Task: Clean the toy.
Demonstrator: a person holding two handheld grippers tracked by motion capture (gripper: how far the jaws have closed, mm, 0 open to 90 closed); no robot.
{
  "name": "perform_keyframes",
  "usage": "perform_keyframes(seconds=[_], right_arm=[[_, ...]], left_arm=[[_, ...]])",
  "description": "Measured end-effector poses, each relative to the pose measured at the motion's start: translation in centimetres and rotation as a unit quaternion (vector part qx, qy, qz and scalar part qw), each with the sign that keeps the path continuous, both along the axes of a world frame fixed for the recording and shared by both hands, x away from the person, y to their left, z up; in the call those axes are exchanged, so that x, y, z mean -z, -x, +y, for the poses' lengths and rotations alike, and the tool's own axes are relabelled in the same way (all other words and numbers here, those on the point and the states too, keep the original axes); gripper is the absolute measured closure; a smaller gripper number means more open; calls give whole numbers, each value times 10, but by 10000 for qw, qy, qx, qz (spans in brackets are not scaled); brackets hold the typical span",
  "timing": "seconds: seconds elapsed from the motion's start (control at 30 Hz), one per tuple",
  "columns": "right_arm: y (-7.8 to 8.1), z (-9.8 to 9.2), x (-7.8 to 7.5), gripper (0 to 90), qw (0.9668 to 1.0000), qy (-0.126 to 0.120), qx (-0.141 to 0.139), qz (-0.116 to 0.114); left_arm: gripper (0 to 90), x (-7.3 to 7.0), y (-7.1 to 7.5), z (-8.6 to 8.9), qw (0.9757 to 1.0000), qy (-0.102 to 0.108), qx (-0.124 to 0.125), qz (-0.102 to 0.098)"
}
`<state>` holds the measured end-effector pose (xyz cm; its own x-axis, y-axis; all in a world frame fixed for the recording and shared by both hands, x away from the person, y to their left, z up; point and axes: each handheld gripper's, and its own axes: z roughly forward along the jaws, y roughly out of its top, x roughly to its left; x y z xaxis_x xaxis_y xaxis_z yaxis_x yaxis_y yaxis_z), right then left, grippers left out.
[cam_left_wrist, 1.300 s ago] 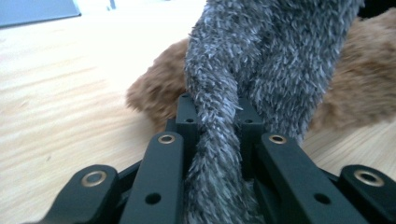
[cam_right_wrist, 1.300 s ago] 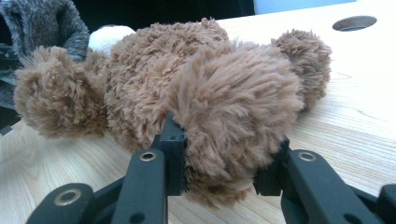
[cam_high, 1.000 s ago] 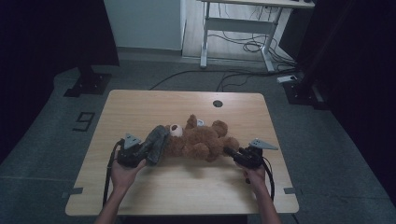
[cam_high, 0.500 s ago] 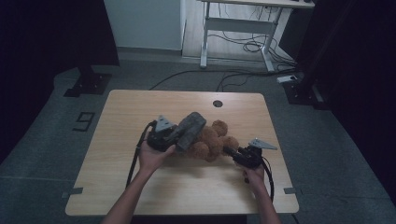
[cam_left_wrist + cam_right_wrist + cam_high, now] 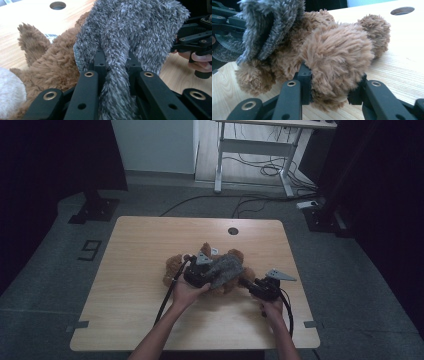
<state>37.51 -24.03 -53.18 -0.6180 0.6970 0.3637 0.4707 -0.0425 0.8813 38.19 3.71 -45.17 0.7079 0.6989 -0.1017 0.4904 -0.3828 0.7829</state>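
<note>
A brown teddy bear lies in the middle of the wooden table. My left gripper is shut on a fold of grey fuzzy cloth, which it holds over the bear's body. In the left gripper view the cloth rises between the jaws of my left gripper, with the bear to its left. My right gripper is shut on a plush limb of the bear; the limb bulges between its jaws. The grey cloth hangs just behind it.
A round cable hole sits near the table's far edge. A white label sticks out of the bear. Beyond the table are desk legs and cables on the floor. Bare wood lies to the left and front.
My left gripper has carried the grey cloth rightward, from the bear's left side to over its body near the right gripper. The right gripper has stayed put on the bear.
</note>
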Motion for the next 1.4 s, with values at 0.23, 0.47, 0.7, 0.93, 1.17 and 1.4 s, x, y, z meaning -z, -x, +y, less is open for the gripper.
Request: perform_keyframes(seconds=[0.23, 0.47, 0.7, 0.93, 1.17, 1.4], right_arm=[[0, 0, 0, 639, 10000, 31, -14, 13], [0, -1, 1, 639, 10000, 78, -22, 44], [1, 0, 1, 642, 9999, 109, 5, 78], [0, -1, 1, 641, 9999, 87, 24, 74], [1, -2, 0, 641, 10000, 4, 11, 25], [1, -1, 0, 641, 10000, 44, -49, -5]], left_arm=[[766, 9, 4, -4, 10000, -51, 38, 44], [770, 21, 14, -12, 9995, -218, 175, 140], [772, 32, 24, -22, 9981, -448, 346, 225], [769, 55, 29, -32, 9962, -530, 508, 477], [769, 39, 34, -26, 9985, -338, 391, 150], [767, 8, 26, -9, 9997, 49, 154, -173]])
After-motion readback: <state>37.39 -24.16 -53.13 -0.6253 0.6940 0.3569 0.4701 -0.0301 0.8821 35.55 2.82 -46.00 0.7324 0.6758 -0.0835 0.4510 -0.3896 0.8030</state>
